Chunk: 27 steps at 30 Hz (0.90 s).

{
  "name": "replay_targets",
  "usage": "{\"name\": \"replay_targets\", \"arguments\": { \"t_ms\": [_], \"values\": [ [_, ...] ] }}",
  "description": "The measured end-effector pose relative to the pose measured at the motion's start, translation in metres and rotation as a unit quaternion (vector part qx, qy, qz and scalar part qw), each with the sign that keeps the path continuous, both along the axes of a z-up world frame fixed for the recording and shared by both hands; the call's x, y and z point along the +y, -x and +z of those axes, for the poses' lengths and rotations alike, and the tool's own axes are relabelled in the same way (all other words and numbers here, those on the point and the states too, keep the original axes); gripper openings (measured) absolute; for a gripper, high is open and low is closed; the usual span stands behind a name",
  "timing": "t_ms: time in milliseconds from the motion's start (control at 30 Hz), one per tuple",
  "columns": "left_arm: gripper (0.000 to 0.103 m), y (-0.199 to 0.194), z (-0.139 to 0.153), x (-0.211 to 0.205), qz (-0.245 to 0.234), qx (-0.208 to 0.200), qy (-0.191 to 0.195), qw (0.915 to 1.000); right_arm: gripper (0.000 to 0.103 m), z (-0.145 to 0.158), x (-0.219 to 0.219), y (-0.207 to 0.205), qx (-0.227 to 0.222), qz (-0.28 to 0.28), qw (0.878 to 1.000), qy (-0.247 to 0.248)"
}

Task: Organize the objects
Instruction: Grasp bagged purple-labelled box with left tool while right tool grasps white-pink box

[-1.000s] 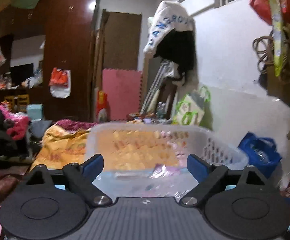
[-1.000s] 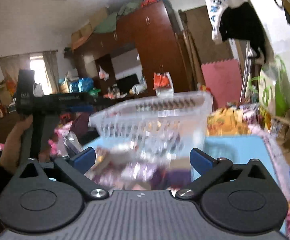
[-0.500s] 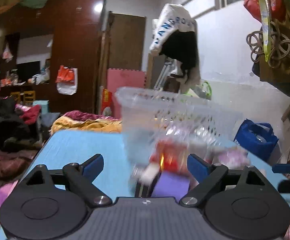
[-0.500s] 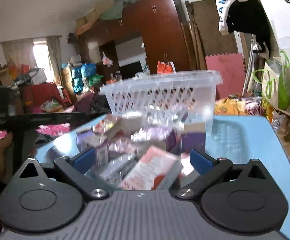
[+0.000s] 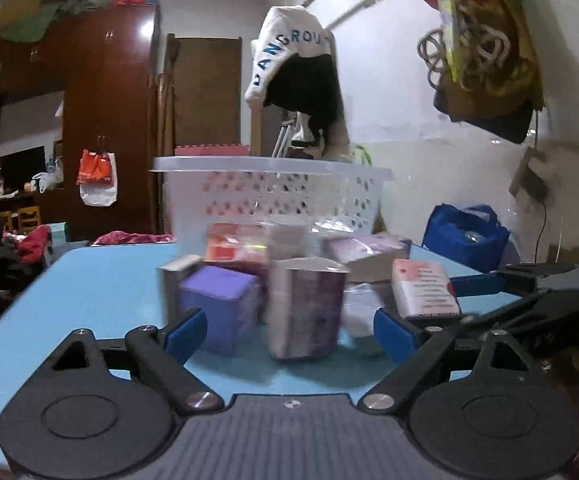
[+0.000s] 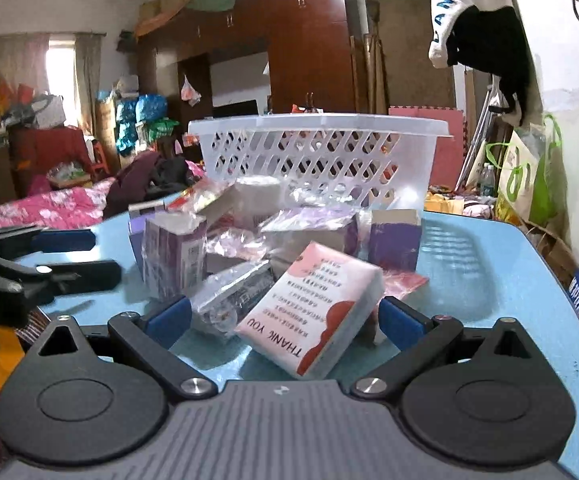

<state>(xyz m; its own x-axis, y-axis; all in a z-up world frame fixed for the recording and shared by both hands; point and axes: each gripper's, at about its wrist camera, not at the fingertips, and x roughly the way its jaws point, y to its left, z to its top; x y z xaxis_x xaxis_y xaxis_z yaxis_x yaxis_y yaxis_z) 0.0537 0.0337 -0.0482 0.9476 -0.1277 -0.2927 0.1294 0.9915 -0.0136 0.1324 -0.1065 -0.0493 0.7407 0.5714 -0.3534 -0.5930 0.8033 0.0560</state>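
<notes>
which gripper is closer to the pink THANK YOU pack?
Right. The right gripper has the pack lying between its open fingers; the left gripper sits further off, with the pack beyond its right fingertip.

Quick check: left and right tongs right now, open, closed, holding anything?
Left tongs: open, holding nothing.
Right tongs: open, holding nothing; the THANK YOU packet lies between the fingers, ungripped.

basket: white, lattice holes
table: light blue
cube box: purple
pack, lower centre of right-wrist view: white w/ red-pink patches, "THANK YOU" txt
tall box: purple/white print
gripper pads: blue; arms black
wardrobe: dark red-brown
</notes>
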Motion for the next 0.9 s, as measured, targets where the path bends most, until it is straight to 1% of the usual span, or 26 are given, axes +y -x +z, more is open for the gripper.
{"name": "replay_targets", "arguments": {
  "t_ms": [67,100,133,167,233,300,333,367,400,467,500,600,667,733,767,800,833,900],
  "values": [
    [0.089,-0.008,-0.003,-0.008,0.01,0.001,0.0,1.0,0.087,-0.001,-0.002,0.005,-0.009,-0.003,1.0,0.001],
    [0.088,-0.012,-0.003,-0.01,0.012,0.0,0.006,0.9999,0.075,0.0,-0.005,0.005,-0.009,-0.002,1.0,-0.001],
    [0.083,-0.017,-0.003,-0.01,0.017,0.0,0.013,0.9998,0.07,0.001,-0.009,0.005,-0.006,0.002,1.0,-0.004],
    [0.079,-0.021,-0.003,-0.011,0.02,0.004,0.018,0.9996,0.069,0.002,-0.011,0.005,-0.006,0.002,1.0,-0.004],
    [0.075,-0.028,-0.004,-0.012,0.028,0.013,0.018,0.9993,0.067,0.003,-0.013,0.008,-0.011,-0.001,1.0,0.002],
    [0.074,-0.03,-0.007,-0.016,0.03,0.017,0.012,0.9993,0.066,0.003,-0.013,0.009,-0.01,0.002,1.0,0.001],
    [0.07,-0.028,-0.01,-0.018,0.028,0.019,0.005,0.9994,0.066,0.003,-0.014,0.01,-0.009,0.002,1.0,0.0],
    [0.056,-0.027,-0.011,-0.019,0.025,0.021,0.0,0.9995,0.065,0.005,-0.013,0.011,-0.009,0.002,1.0,0.0],
    [0.053,-0.025,-0.012,-0.02,0.022,0.021,-0.001,0.9995,0.064,0.005,-0.014,0.011,-0.009,0.003,1.0,0.0],
    [0.053,-0.019,-0.01,-0.016,0.014,0.017,0.008,0.9997,0.057,0.008,-0.016,0.012,-0.011,0.004,1.0,-0.005],
    [0.052,-0.015,-0.008,-0.015,0.012,0.013,0.009,0.9998,0.051,0.009,-0.018,0.013,-0.011,0.006,1.0,-0.007],
    [0.052,-0.005,0.001,-0.012,0.009,-0.005,0.011,0.9999,0.037,0.016,-0.021,0.014,-0.009,0.01,1.0,-0.011],
    [0.052,-0.001,0.005,-0.01,0.011,-0.015,0.009,0.9998,0.037,0.015,-0.019,0.012,-0.007,0.012,1.0,-0.002],
    [0.052,0.0,0.008,-0.006,0.013,-0.017,0.013,0.9997,0.042,0.013,-0.02,0.012,-0.005,0.015,1.0,-0.007],
    [0.053,-0.001,0.009,-0.004,0.013,-0.016,0.018,0.9996,0.048,0.012,-0.018,0.012,-0.005,0.018,1.0,0.0],
    [0.053,-0.003,0.01,-0.003,0.012,-0.014,0.021,0.9996,0.063,0.01,-0.014,0.012,-0.004,0.018,1.0,0.014],
    [0.053,-0.003,0.009,-0.001,0.011,-0.012,0.022,0.9996,0.07,0.009,-0.012,0.013,-0.007,0.017,1.0,0.019],
    [0.053,-0.004,0.009,-0.001,0.011,-0.011,0.023,0.9996,0.077,0.006,-0.007,0.014,-0.004,0.023,0.999,0.025]
  ]
}}
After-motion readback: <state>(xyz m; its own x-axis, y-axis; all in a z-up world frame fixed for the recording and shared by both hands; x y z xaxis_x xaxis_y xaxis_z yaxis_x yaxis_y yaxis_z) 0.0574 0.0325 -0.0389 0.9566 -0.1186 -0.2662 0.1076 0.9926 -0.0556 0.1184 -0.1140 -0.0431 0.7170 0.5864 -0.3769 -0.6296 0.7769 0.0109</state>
